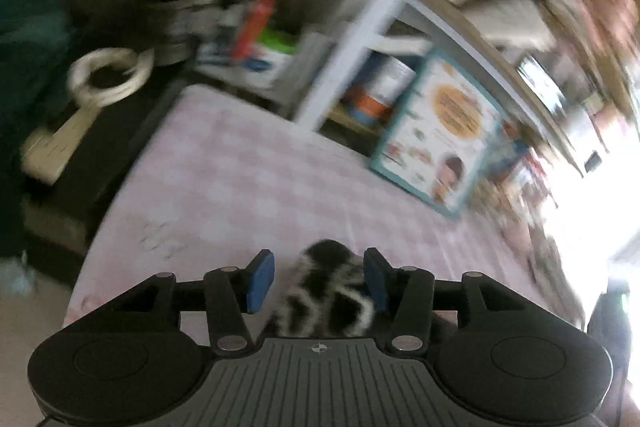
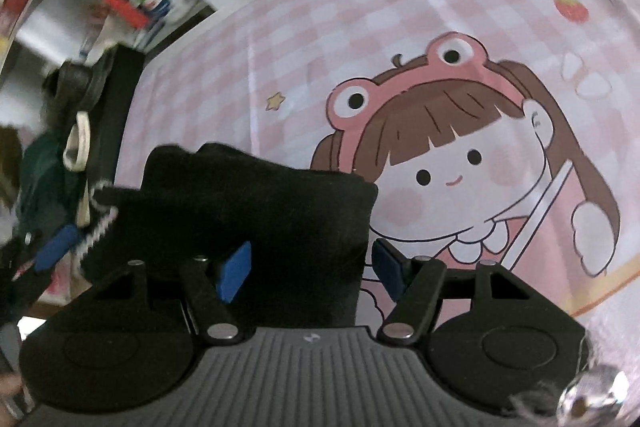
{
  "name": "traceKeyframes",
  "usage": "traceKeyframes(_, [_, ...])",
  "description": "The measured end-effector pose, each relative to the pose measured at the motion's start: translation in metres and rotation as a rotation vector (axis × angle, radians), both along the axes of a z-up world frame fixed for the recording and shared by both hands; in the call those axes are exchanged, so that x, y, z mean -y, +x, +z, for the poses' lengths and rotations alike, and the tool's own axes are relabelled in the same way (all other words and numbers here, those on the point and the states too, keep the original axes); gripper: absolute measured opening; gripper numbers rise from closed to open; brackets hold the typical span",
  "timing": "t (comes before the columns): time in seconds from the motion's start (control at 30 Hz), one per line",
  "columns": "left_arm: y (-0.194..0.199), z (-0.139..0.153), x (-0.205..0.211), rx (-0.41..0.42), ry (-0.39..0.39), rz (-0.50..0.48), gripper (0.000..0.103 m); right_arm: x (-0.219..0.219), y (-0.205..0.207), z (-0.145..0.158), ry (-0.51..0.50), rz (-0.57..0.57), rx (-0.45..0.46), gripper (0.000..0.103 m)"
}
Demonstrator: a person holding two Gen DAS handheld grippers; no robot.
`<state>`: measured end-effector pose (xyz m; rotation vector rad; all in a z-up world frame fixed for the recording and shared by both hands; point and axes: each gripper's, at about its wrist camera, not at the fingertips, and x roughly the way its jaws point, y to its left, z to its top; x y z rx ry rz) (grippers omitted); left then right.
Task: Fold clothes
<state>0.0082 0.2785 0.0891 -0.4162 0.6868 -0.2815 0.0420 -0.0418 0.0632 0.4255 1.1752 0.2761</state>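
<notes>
A black garment with black-and-white striped trim [image 2: 256, 211] lies folded on the pink checked bed sheet [image 2: 360, 39]. My right gripper [image 2: 310, 273] is open, its blue pads [image 2: 236, 273] wide apart above the garment's near part. My left gripper [image 1: 318, 281] is open too, with the garment's striped part [image 1: 332, 291] bunched between its fingers, touching the right pad [image 1: 374, 279]. The left gripper's blue pad also shows at the left edge of the right wrist view [image 2: 56, 247], beside the striped trim. The left wrist view is blurred by motion.
A picture board [image 1: 436, 131] leans at the bed's far edge against white shelving [image 1: 360, 27] full of bottles and boxes. A black stand with a power strip [image 1: 52, 143] and a coiled cable [image 1: 108, 73] is left of the bed. A cartoon girl [image 2: 448, 155] is printed on the sheet.
</notes>
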Motion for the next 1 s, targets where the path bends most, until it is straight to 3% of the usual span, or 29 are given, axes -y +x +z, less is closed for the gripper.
traceKeyframes(0.1, [-0.001, 0.006, 0.027, 0.085, 0.133, -0.092, 0.045, 0.002, 0.002, -0.003, 0.025, -0.056, -0.014, 0.065])
traceKeyframes(0.2, [-0.008, 0.019, 0.043, 0.228, 0.129, -0.234, 0.029, -0.001, 0.002, -0.003, 0.018, -0.073, -0.008, 0.065])
traceKeyframes(0.27, [-0.006, 0.021, 0.053, 0.237, 0.131, -0.341, 0.016, -0.002, 0.002, -0.002, 0.01, -0.076, -0.002, 0.065])
traceKeyframes(0.37, [0.001, 0.009, 0.064, 0.189, 0.178, -0.426, 0.009, -0.002, 0.001, -0.002, 0.003, -0.084, 0.008, 0.065])
traceKeyframes(0.53, [0.025, -0.02, 0.052, 0.084, 0.132, -0.358, 0.009, -0.005, 0.001, 0.001, -0.023, -0.075, 0.025, 0.065])
traceKeyframes(0.67, [0.048, -0.049, 0.037, -0.049, 0.021, -0.286, 0.009, -0.01, 0.001, 0.001, -0.051, -0.053, 0.04, 0.065])
traceKeyframes(0.83, [0.051, -0.067, 0.027, -0.102, -0.057, -0.233, 0.01, -0.012, 0.0, -0.001, -0.054, -0.035, 0.035, 0.065])
traceKeyframes(0.87, [0.048, -0.06, 0.026, -0.092, -0.039, -0.235, 0.01, -0.011, -0.001, -0.001, -0.05, -0.033, 0.033, 0.065])
traceKeyframes(0.9, [0.045, -0.053, 0.026, -0.082, -0.02, -0.236, 0.012, -0.01, -0.001, -0.001, -0.042, -0.032, 0.03, 0.065])
traceKeyframes(0.93, [0.043, -0.045, 0.025, -0.072, -0.001, -0.238, 0.023, -0.008, -0.002, -0.001, -0.031, -0.032, 0.025, 0.065])
traceKeyframes(1.0, [0.036, -0.031, 0.024, -0.035, 0.061, -0.223, 0.068, -0.004, -0.004, -0.001, -0.007, -0.032, 0.011, 0.065])
